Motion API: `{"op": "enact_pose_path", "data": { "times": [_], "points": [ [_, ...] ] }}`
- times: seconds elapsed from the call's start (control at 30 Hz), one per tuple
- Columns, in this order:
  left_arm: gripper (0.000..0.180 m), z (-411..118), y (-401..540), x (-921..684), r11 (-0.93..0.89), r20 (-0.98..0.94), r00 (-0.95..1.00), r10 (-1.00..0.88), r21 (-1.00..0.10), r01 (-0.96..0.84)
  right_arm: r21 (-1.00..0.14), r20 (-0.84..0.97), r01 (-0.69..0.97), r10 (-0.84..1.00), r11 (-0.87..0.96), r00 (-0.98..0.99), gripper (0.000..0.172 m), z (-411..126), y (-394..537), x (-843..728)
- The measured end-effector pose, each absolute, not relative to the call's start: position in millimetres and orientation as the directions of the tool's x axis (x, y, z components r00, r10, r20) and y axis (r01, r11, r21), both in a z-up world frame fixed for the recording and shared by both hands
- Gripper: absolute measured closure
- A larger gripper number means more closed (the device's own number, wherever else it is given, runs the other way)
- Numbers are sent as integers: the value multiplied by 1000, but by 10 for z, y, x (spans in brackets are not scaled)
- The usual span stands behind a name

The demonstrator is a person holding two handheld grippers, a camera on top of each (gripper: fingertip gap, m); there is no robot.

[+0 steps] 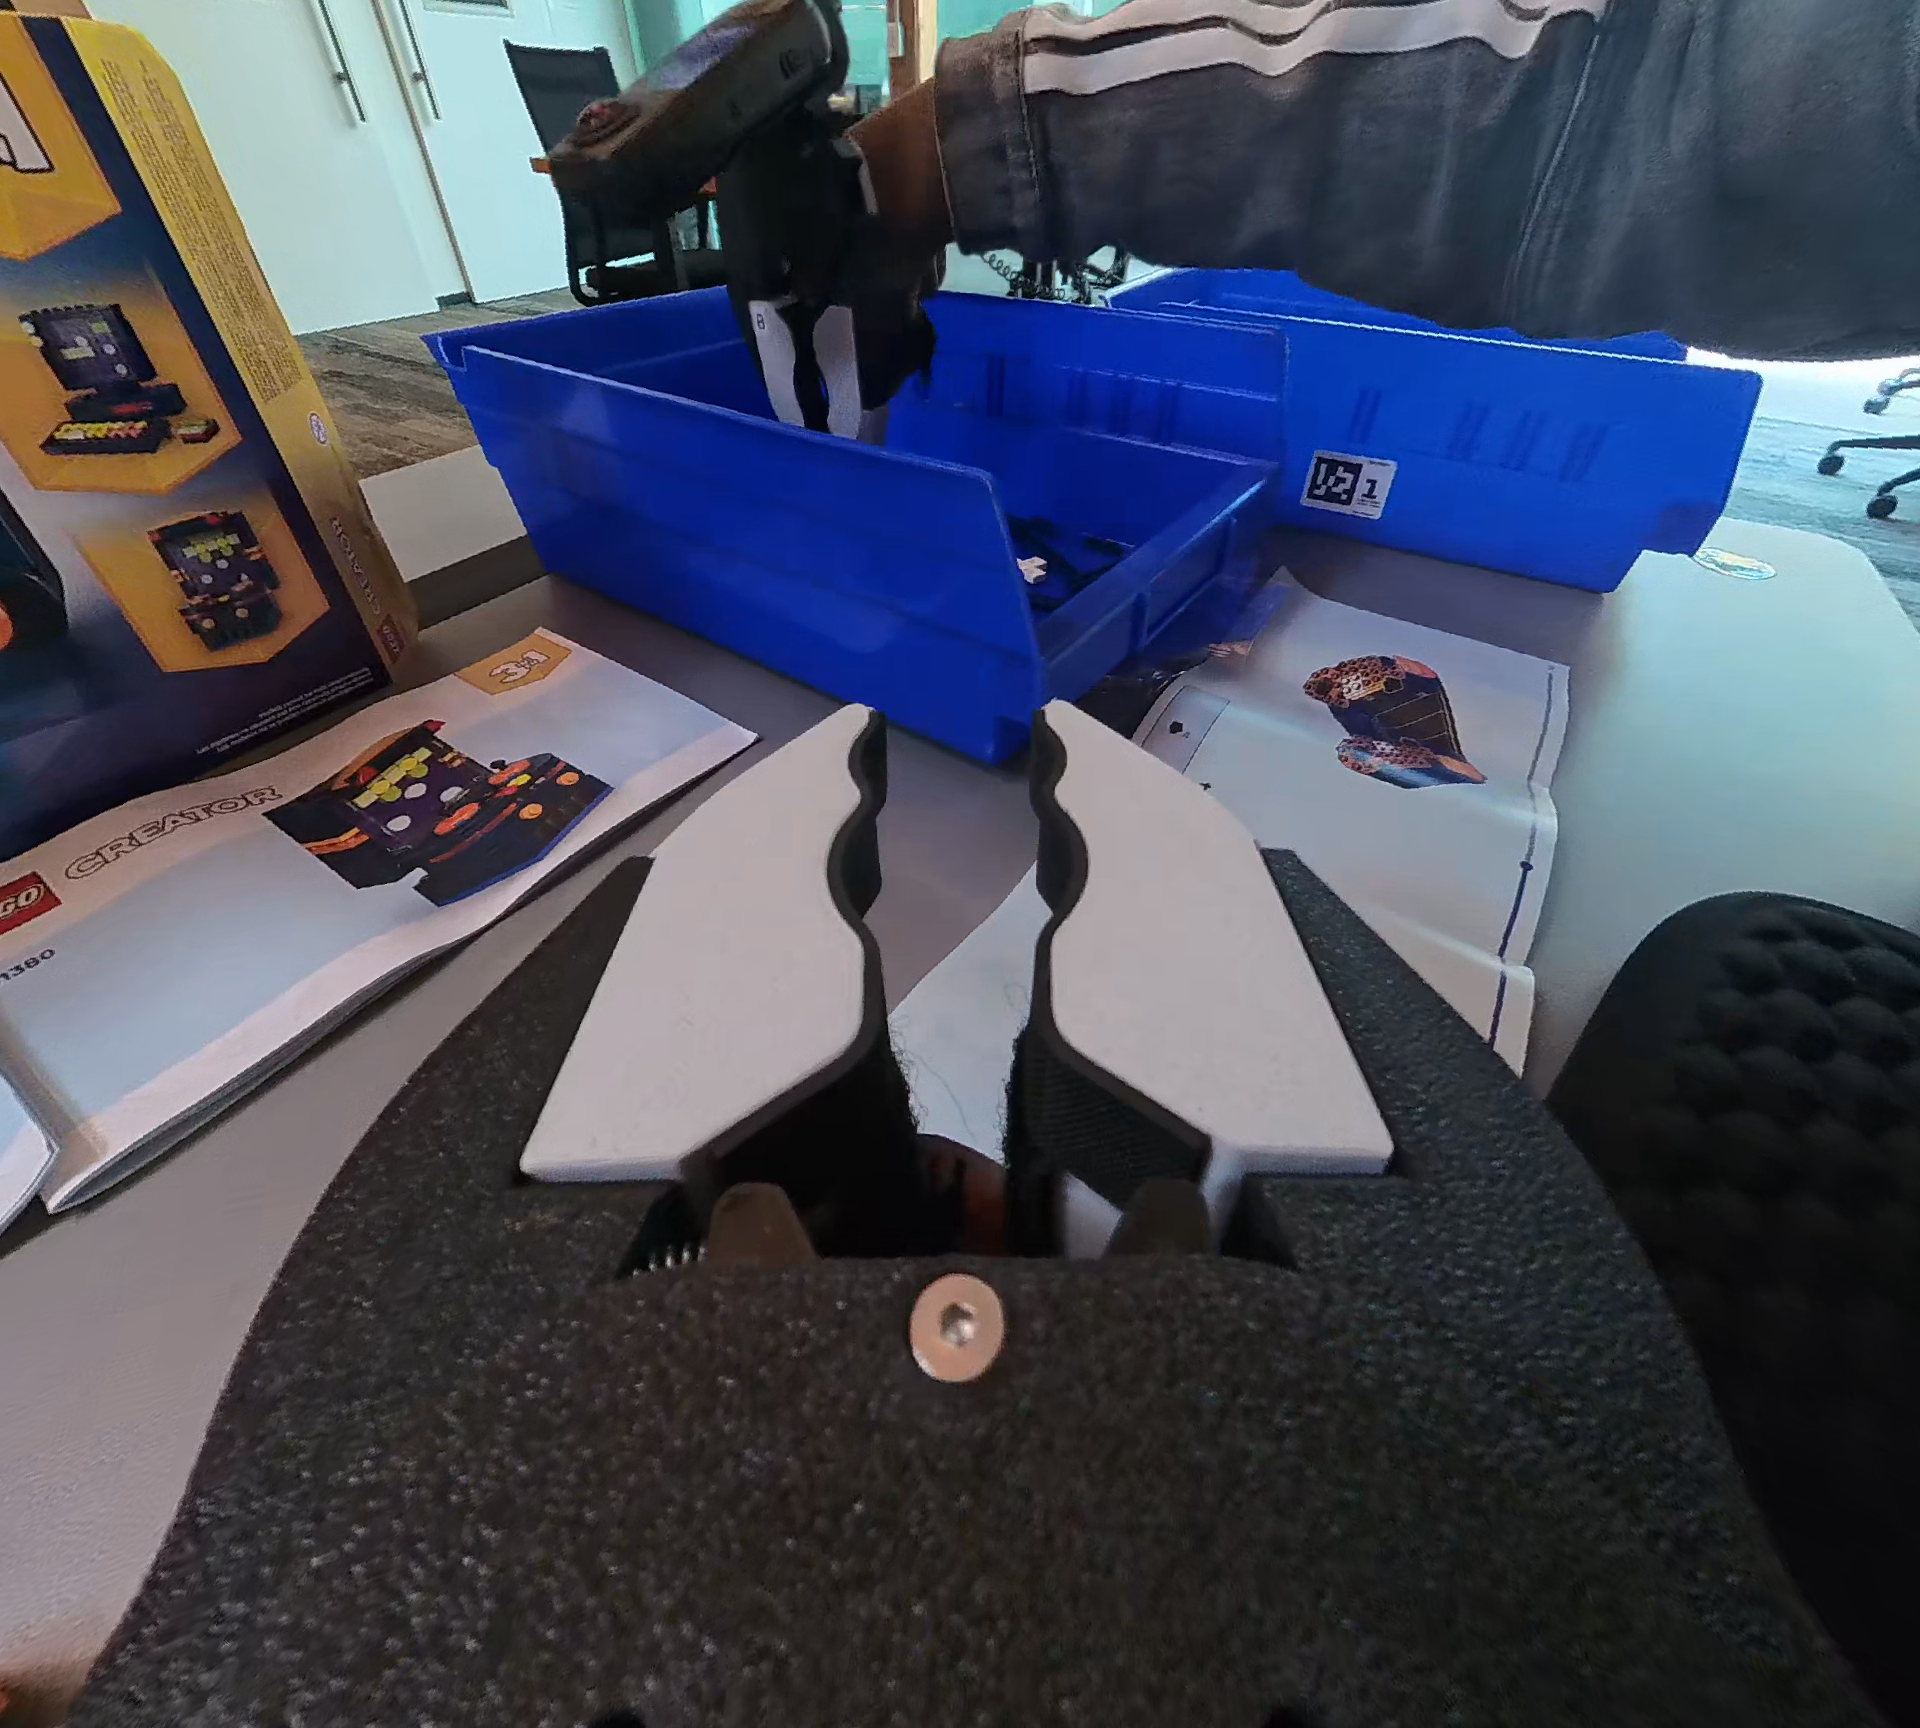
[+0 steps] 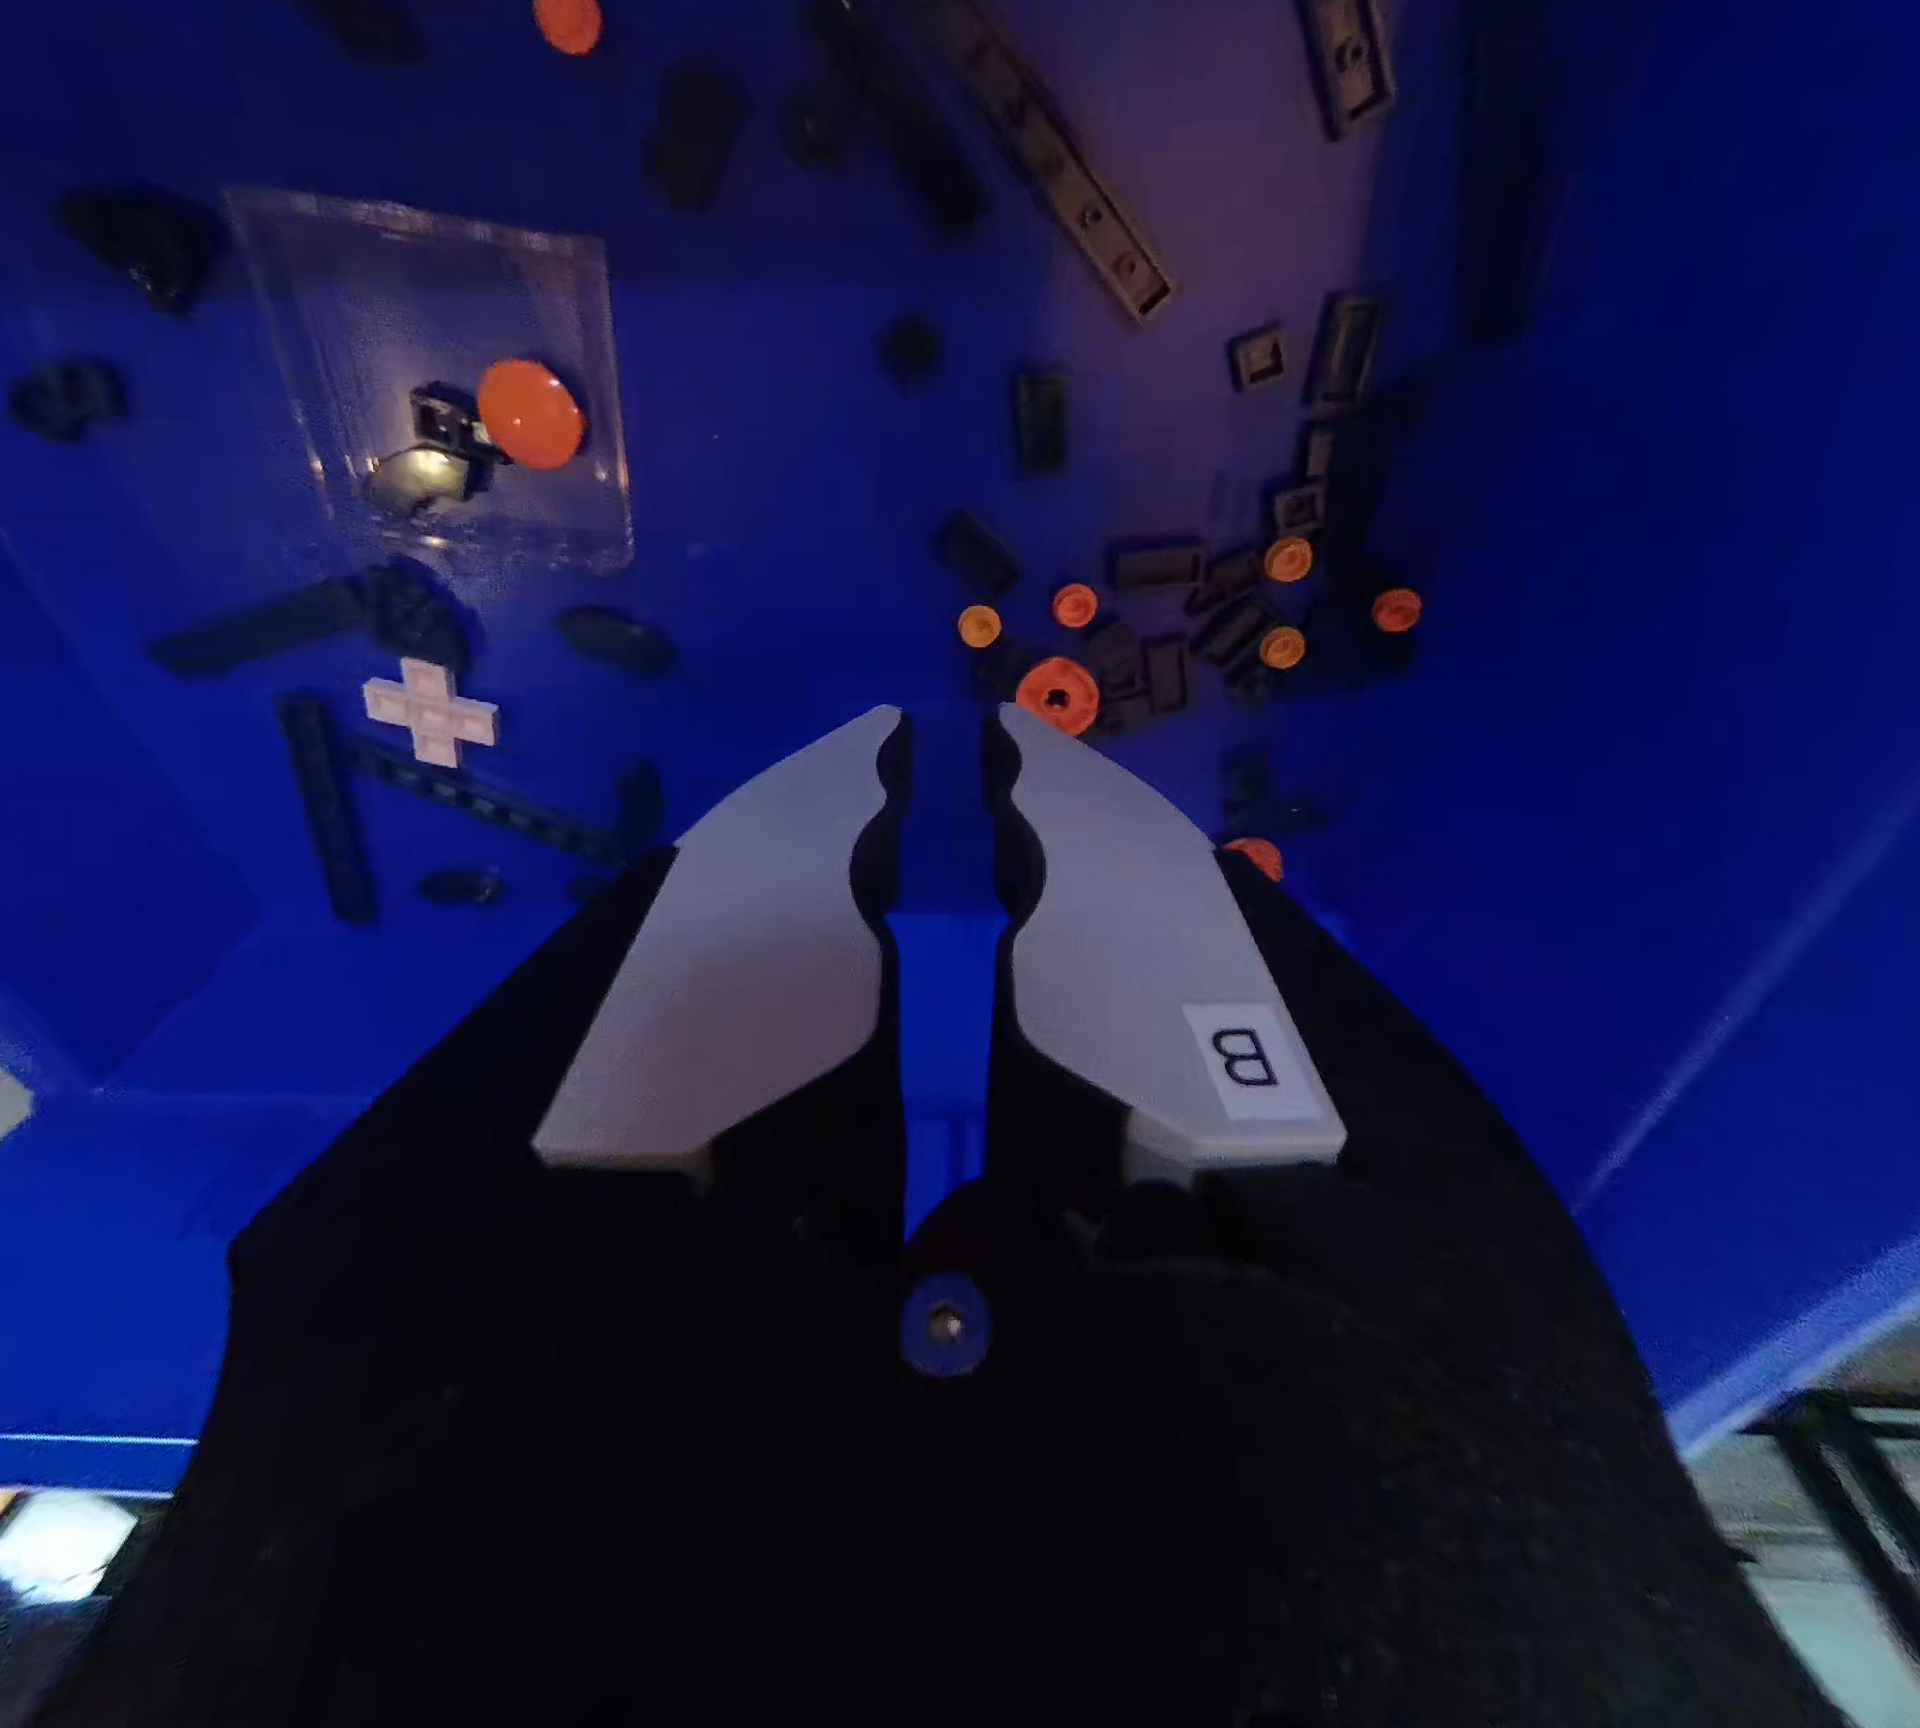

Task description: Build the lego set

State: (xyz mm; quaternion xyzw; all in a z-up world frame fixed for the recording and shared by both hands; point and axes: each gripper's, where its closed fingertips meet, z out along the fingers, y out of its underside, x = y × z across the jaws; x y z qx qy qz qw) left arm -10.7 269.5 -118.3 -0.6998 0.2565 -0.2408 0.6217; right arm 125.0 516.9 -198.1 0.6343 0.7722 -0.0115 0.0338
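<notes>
Booklets [image 1: 343, 857] and a box [image 1: 156, 390] are seen only beside the left gripper [image 1: 961, 743], parted and bare; bricks [image 2: 1226, 629] only under the right gripper [image 2: 948, 722], slightly parted, bare, inside the blue bin [image 1: 748, 525].

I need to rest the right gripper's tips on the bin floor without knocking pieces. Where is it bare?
Bare blue floor lies ahead of the right gripper, between the clear plastic square and the orange-and-dark cluster. That cluster and the orange ring by the right fingertip are crowded. The white cross and dark strips sit left.
</notes>
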Motion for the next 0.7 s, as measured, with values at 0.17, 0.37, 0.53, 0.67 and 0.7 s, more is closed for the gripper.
{"op": "enact_pose_path", "data": {
  "times": [0.17, 0.37, 0.53, 0.67, 0.7],
  "points": [
    [155, -1171, 2693, -112, -89, 15, 753, -657, -994, -57, 47, -112, 991, 987, 125, -119, 158, -2032, 5180, 1242],
    [155, -1172, 2697, -121, -88, 13, 756, -654, -994, -59, 46, -82, 987, 986, 152, -147, 158, -2059, 5231, 1217],
    [155, -1176, 2699, -124, -90, 16, 756, -654, -994, -57, 20, -52, 982, 981, 187, -186, 161, -2079, 5218, 1207],
    [155, -1175, 2697, -124, -88, 13, 756, -654, -994, -59, 10, -7, 971, 971, 241, -241, 161, -2082, 5246, 1200],
    [155, -1175, 2699, -125, -89, 14, 757, -654, -994, -59, 13, 8, 967, 967, 256, -256, 161, -2084, 5251, 1198]
  ]
}}
